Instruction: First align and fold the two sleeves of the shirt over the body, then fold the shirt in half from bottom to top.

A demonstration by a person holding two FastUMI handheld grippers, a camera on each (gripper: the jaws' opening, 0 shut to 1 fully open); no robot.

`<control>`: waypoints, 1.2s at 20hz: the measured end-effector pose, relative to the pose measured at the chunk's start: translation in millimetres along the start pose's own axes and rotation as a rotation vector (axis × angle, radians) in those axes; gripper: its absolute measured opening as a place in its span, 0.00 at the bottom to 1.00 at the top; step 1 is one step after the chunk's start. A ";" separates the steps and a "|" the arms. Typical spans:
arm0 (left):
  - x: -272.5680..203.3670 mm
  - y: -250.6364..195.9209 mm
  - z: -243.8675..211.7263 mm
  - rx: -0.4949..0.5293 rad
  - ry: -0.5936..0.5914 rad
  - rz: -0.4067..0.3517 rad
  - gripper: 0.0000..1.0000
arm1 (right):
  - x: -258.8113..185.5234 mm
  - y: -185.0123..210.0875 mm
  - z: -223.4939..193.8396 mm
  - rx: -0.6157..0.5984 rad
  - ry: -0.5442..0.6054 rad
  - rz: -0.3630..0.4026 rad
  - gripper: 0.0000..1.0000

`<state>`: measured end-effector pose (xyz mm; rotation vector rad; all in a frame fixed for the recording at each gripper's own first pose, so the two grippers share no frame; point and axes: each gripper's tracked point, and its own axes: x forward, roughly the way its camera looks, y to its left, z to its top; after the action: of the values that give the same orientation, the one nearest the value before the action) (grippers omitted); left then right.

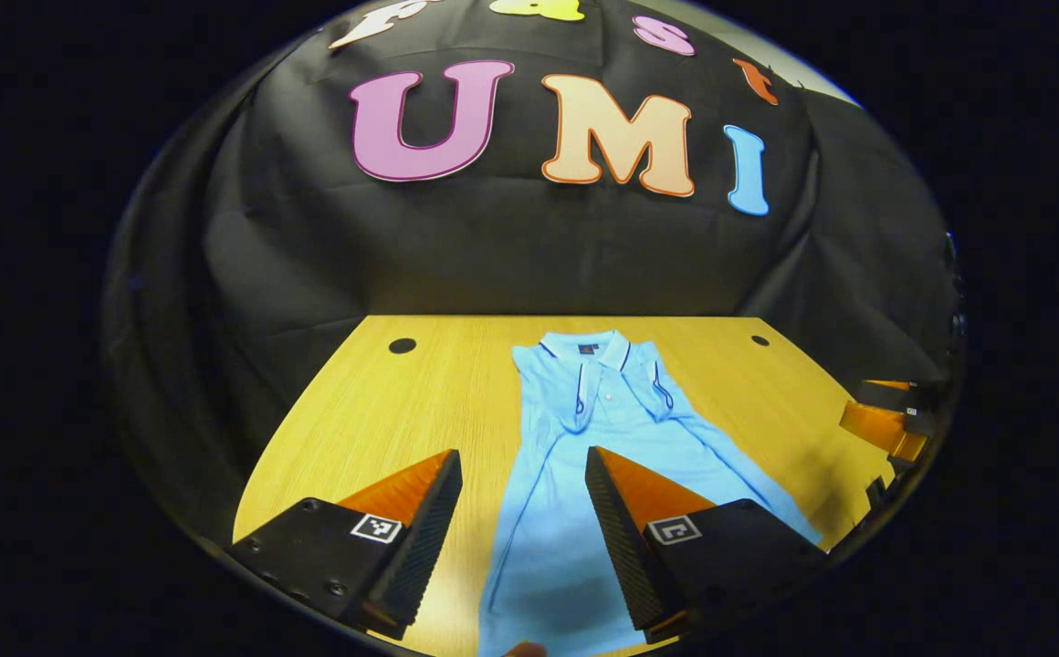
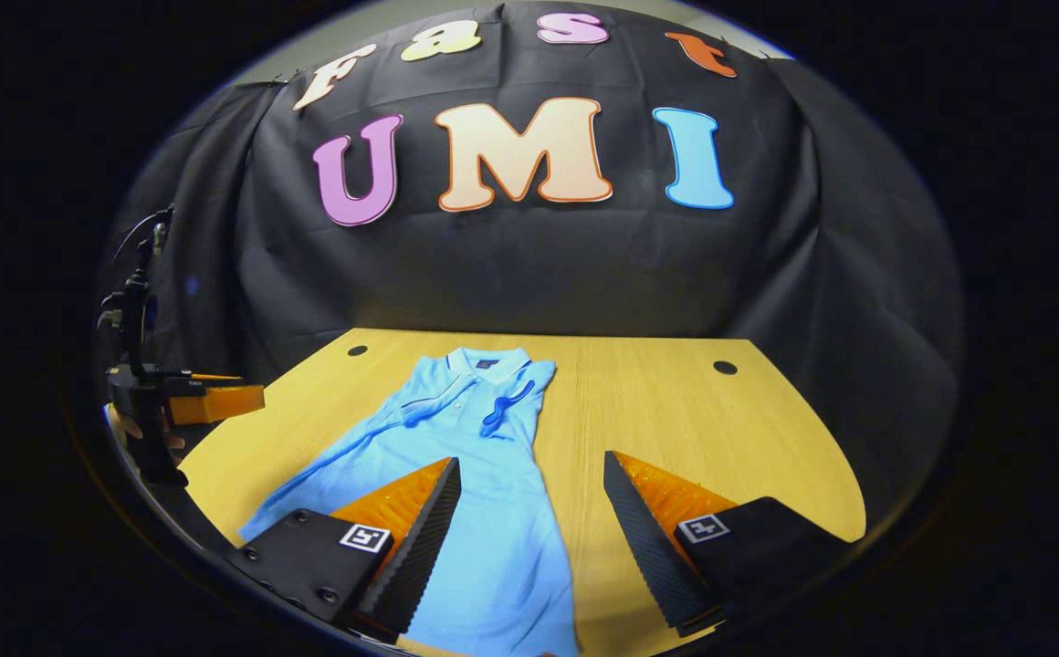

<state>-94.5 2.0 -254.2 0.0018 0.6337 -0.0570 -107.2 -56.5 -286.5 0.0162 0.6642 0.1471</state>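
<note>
The light blue polo shirt (image 1: 575,456) lies flat on the wooden table (image 1: 383,411), roughly midway between the table's left and right edges, its collar (image 1: 589,347) close to the far edge and its hem toward the near edge. Its long axis runs from near edge to far edge, collar pointing away from the person. Both sleeves appear already folded in over the chest: the left sleeve (image 1: 566,401) and right sleeve (image 1: 657,388) lie on the body just below the collar, so the shirt reads as a long narrow panel, flaring somewhat toward the hem.

Judging from that, the sleeve step looks done and the bottom-to-top fold is the one in hand. The next move calls for each gripper to take one hem corner at the near edge, lift together and carry the hem toward the collar, keeping the two corners level so the fold line falls square across the body and the sleeves are not dragged loose.

The left gripper (image 1: 520,497) hangs over the lower part of the shirt with its jaws wide apart and nothing between them; cloth shows in the gap. The right gripper (image 2: 529,506) is likewise spread wide and empty, over the shirt's right edge, one finger above the cloth and the other above bare wood. In the right gripper view the left gripper and the hand (image 2: 141,429) holding it appear off the table's left edge
</note>
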 end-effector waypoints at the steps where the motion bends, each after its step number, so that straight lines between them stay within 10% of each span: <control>1: -9.3 2.7 -9.1 -0.009 0.006 0.001 0.82 | -5.6 5.1 -5.0 -0.009 0.004 0.001 0.98; 24: -56.8 -9.5 -210.7 -0.013 0.300 0.013 0.83 | -64.4 -10.9 -193.0 -0.036 0.332 -0.094 0.94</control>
<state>-265.4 -0.5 -390.3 0.0017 0.9334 -0.0400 -274.5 -82.6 -399.8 -0.0753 0.9920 0.0712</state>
